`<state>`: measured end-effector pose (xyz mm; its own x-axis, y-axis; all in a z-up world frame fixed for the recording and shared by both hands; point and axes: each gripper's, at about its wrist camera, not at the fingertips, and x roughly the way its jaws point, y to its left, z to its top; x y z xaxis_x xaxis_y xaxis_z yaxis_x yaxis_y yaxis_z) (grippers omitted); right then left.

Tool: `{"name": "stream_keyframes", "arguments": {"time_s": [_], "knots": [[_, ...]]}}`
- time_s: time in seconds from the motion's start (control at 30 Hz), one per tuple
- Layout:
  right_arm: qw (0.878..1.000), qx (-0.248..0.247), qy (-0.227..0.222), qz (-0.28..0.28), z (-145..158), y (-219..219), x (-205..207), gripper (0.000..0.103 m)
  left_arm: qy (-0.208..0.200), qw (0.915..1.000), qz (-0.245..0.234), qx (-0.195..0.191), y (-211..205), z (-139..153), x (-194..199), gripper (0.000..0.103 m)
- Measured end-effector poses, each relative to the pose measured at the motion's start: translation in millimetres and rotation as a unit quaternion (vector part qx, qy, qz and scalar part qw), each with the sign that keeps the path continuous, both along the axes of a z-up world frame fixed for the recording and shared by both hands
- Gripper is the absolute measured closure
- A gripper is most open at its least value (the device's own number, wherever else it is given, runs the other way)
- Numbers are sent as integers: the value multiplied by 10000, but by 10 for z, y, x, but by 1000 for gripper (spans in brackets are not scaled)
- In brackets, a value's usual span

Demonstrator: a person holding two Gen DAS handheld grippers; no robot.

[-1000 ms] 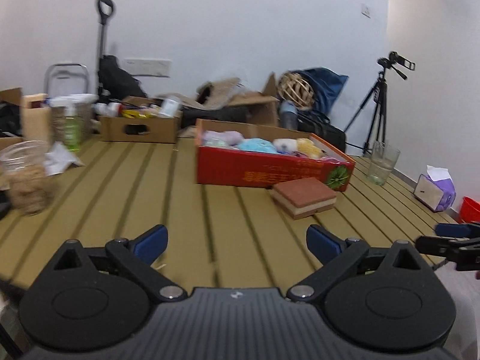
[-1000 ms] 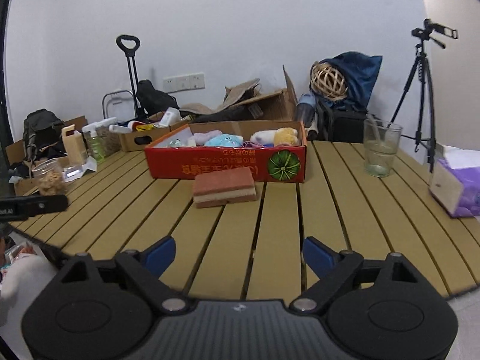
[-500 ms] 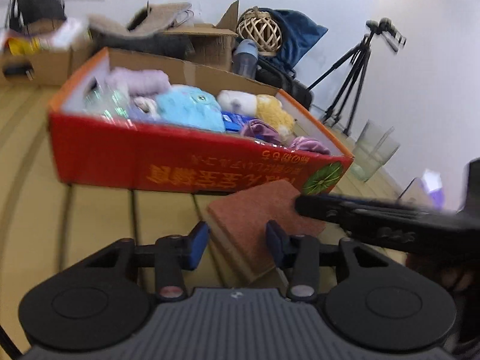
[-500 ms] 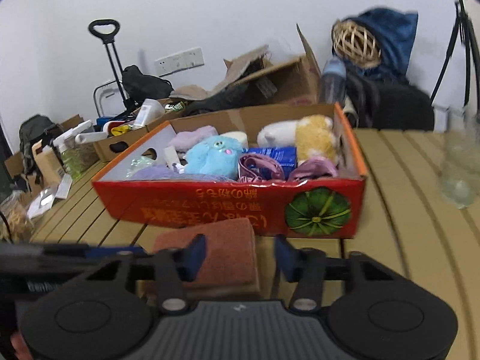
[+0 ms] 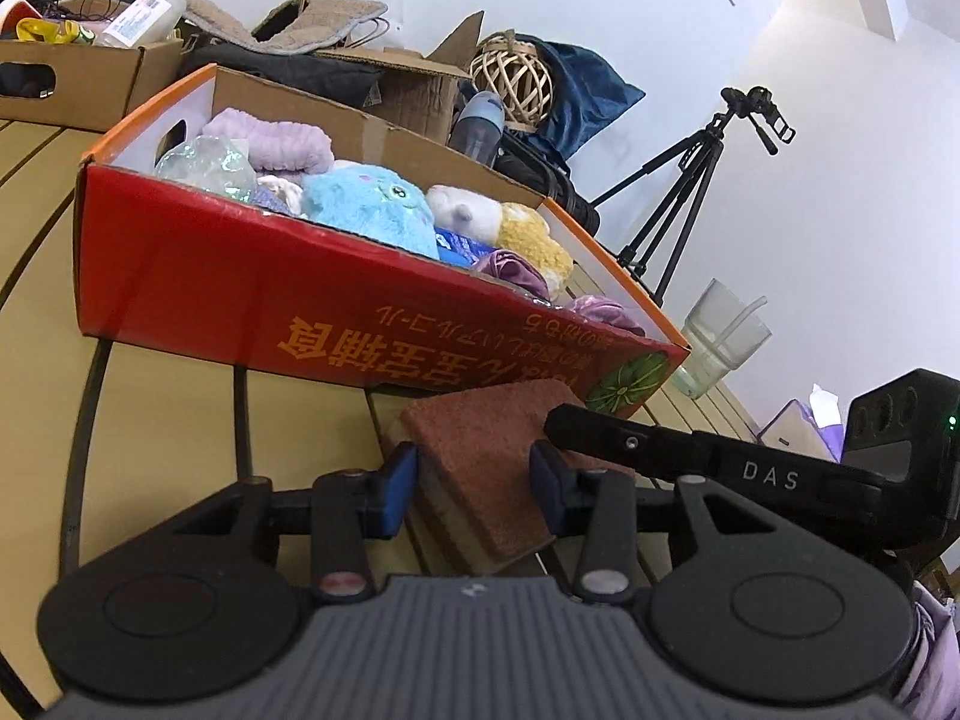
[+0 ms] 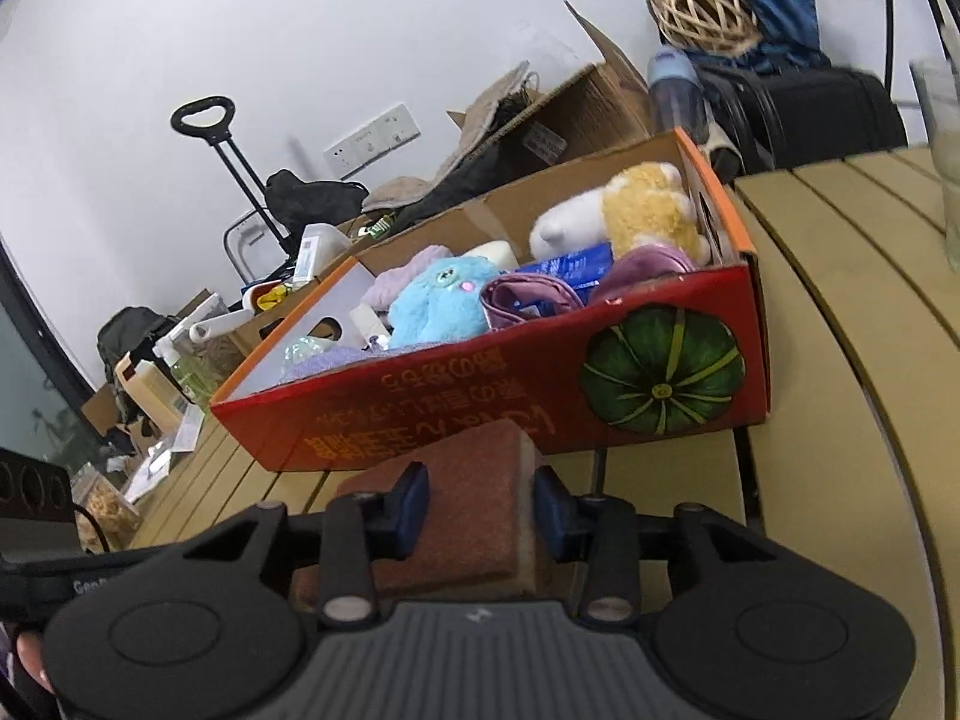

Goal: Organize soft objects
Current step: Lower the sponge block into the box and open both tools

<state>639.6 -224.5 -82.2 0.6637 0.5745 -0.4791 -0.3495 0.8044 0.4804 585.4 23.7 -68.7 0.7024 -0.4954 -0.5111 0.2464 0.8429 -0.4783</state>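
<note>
A red-brown sponge block [image 5: 480, 456] lies on the wooden table just in front of a red cardboard box [image 5: 252, 300] that holds several plush toys, among them a blue one [image 5: 366, 210]. My left gripper [image 5: 474, 483] is shut on one end of the sponge, pads against its sides. My right gripper [image 6: 480, 510] is shut on the sponge's other end [image 6: 468, 492]. The box [image 6: 480, 396] with its pumpkin picture stands right behind. The right gripper's body also shows in the left wrist view [image 5: 720, 468].
A glass cup [image 5: 723, 339] stands on the table right of the box. A purple tissue box [image 5: 804, 426] lies further right. Cardboard boxes, bags and a tripod [image 5: 690, 192] crowd the back. A jar of snacks [image 6: 105, 507] sits at the table's left.
Both grippers moved in from the table edge to the sponge and closed their jaws on it, one at each end. The box now fills much more of both views.
</note>
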Motion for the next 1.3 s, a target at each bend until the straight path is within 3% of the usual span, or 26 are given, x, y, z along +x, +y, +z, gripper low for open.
{"name": "stream_keyframes", "arguments": {"time_s": [0.17, 0.3, 0.43, 0.63, 0.8, 1.0, 1.17, 1.3], "knots": [[9999, -123, -70, -44, 58, 23, -98, 70, -68, 10000, 34, 50, -6, 35, -53, 67], [9989, -310, -335, -85, 200, 69, -367, 71, -466, 9986, 39, 266, -59, 121, -269, 67], [9983, -181, -511, -204, 338, 34, -685, 72, -677, 9976, 139, 75, -44, 260, -610, 67], [9965, 121, -788, -244, 538, -16, -1559, 72, -1015, 9940, 317, -275, 18, 484, -1427, 67], [9936, 92, -1073, -333, 743, -76, -1814, 73, -1180, 9921, 249, -356, -29, 664, -1490, 67], [9894, 75, -1384, -430, 1064, -182, -1419, 73, -1529, 9882, 81, -83, -174, 1042, -922, 67], [9915, -66, -1209, -474, 1225, -254, -491, 73, -1221, 9925, -50, 24, -257, 1164, 108, 68], [9951, -58, -838, -517, 1077, -326, 309, 74, -830, 9964, -38, 137, -334, 983, 852, 69]]}}
